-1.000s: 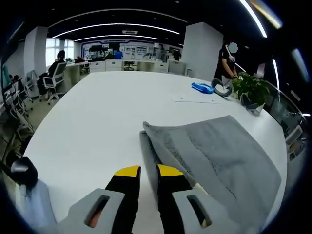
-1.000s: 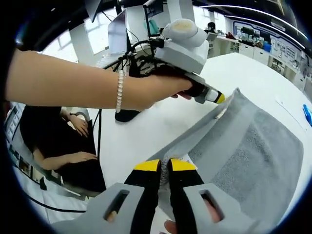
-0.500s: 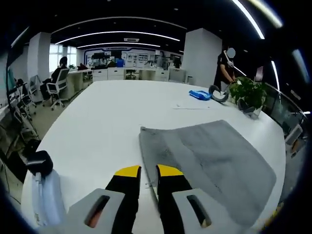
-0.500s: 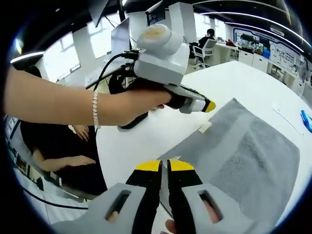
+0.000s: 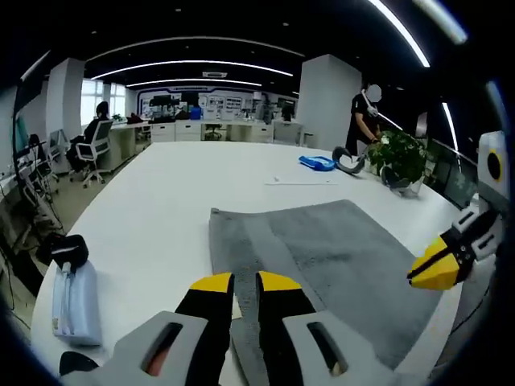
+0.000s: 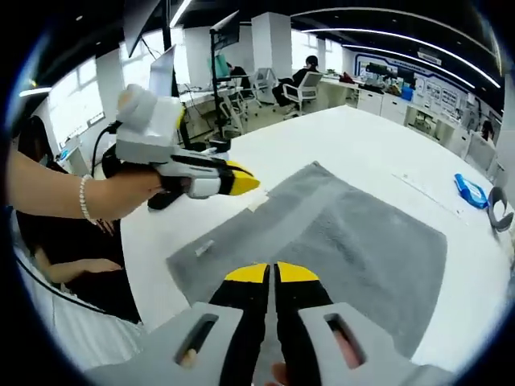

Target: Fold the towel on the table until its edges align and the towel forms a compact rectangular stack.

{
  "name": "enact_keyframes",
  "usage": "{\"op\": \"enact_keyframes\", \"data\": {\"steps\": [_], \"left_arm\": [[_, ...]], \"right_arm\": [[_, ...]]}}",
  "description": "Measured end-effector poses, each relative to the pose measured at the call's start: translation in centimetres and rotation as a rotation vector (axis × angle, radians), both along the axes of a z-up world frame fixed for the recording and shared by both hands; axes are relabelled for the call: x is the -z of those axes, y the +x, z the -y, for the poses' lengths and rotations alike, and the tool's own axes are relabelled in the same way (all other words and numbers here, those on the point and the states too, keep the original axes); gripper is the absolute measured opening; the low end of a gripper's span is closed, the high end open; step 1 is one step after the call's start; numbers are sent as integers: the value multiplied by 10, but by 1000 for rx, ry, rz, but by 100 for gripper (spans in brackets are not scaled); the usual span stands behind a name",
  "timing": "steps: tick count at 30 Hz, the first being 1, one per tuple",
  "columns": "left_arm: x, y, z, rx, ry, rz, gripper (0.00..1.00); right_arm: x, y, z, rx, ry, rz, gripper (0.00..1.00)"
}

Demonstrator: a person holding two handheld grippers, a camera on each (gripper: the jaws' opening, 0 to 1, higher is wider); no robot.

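**Towel flat on the table, both tools above it**

While I look along the left tool (image 5: 233, 283), I see its yellow-tipped jaws close together with only a thin gap, and nothing caught between them; I read it as closed and empty. It hangs over the near edge of the grey towel (image 5: 322, 261), which lies flat on the white table (image 5: 161, 201), close to the table's near edge. A small white tag shows at the towel's near edge, just between my jaw tips. Off toward the table's left edge sits a pale blue bottle with a black cap (image 5: 72, 293). The right tool comes in from the right side of the left gripper view, yellow tip forward, above the towel's right border.

In the right gripper view, the right tool (image 6: 273, 276) also has its jaws nearly touching and holds nothing. The towel (image 6: 354, 241) spreads out ahead of it in a single smooth layer. The left tool (image 6: 241, 182), held in a hand (image 6: 133, 191) with a bead bracelet at the wrist, hovers over the towel's left corner without gripping it.

Farther across the table lie a sheet of paper (image 5: 294, 182), a blue object (image 5: 317, 163), and a potted plant (image 5: 400, 157) near the far right corner.
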State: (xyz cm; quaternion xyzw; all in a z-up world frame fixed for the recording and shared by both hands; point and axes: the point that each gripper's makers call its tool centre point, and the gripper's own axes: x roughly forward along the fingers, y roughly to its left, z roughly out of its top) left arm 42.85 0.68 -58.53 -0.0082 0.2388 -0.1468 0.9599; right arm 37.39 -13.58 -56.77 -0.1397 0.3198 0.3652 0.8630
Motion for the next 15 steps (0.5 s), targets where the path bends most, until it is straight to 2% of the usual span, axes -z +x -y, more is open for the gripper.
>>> {"op": "enact_keyframes", "data": {"steps": [7,15], "left_arm": [[7,-31,22,35,0,-19,11],[14,-66,42,76,18,-40,11]], "right_arm": [[-8,27,46,73,-23,35,0],[-24,52,69,94,-43,81,0]]}}
